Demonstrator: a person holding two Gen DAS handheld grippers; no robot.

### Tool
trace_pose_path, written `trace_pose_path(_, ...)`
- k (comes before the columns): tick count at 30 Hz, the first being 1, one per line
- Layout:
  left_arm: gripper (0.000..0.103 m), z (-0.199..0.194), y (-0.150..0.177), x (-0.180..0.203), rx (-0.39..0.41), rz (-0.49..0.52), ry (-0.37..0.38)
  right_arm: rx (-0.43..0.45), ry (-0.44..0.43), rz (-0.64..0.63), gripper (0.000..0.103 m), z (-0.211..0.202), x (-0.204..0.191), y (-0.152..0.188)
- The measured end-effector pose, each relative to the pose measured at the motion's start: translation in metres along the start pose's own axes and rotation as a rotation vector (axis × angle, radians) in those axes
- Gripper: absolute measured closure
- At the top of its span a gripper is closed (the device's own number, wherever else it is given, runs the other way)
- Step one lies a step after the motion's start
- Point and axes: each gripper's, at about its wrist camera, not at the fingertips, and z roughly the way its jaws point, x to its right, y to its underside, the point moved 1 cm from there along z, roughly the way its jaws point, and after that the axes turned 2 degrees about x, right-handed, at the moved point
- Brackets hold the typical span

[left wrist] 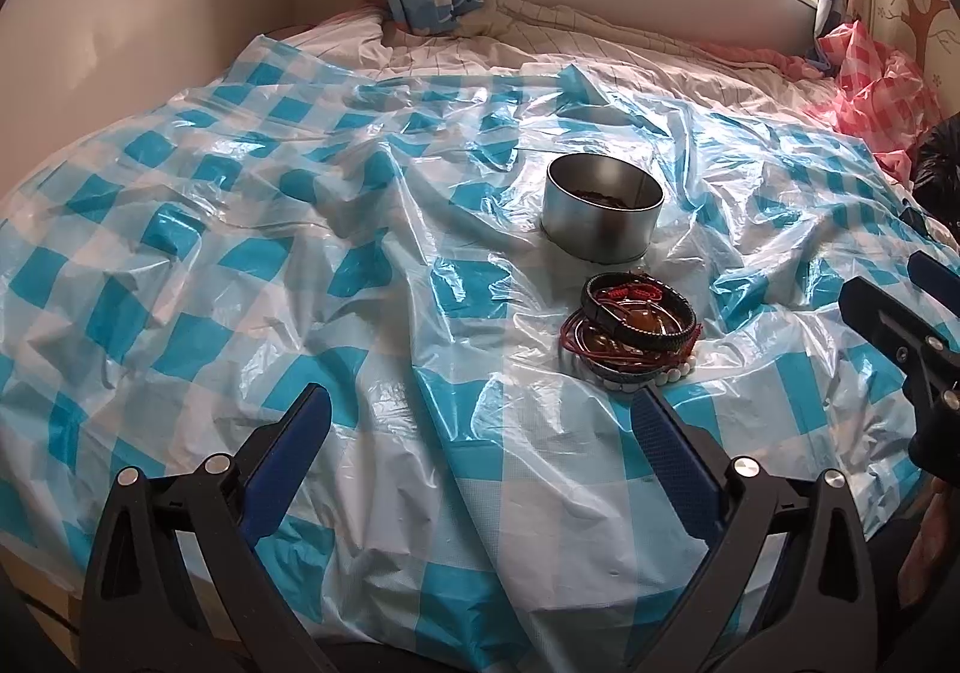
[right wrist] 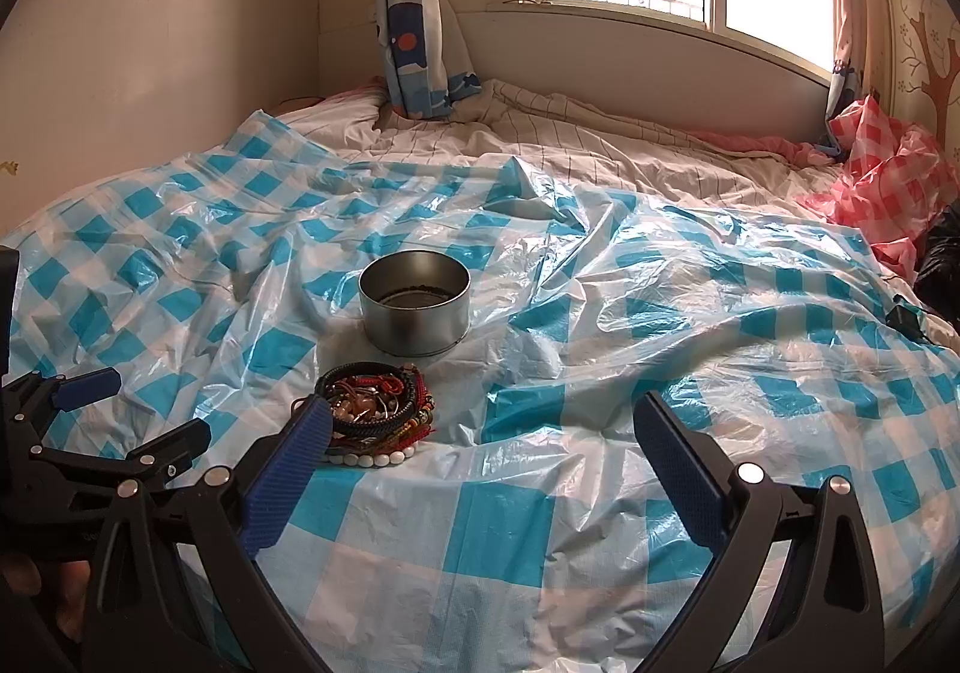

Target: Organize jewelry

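A pile of bracelets (left wrist: 630,334) in black, red and white beads lies on the blue-and-white checked plastic sheet (left wrist: 240,265). Just behind it stands a round metal tin (left wrist: 603,205) with something dark at its bottom. My left gripper (left wrist: 480,409) is open, with the pile just beyond its right fingertip. In the right wrist view the pile of bracelets (right wrist: 378,409) sits by the left fingertip of my open right gripper (right wrist: 483,415), and the tin (right wrist: 414,301) stands behind. Neither gripper holds anything. The right gripper (left wrist: 900,325) shows at the right edge of the left view.
The sheet covers a bed with a striped blanket (right wrist: 570,145) at the back. A red checked plastic sheet (right wrist: 882,181) is bunched at the far right beside a dark object (right wrist: 942,265). A curtain (right wrist: 414,13) hangs in the corner under a window. The left gripper (right wrist: 90,421) appears at the left.
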Motion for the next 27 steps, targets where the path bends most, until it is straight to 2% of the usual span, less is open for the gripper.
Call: trace_pose_path(27, 0.006, 0.002, -0.002, 0.012, -0.008, 0.012, -0.002, 0.005, 0.0, -0.009, 0.006, -0.001, -0.001, 0.0)
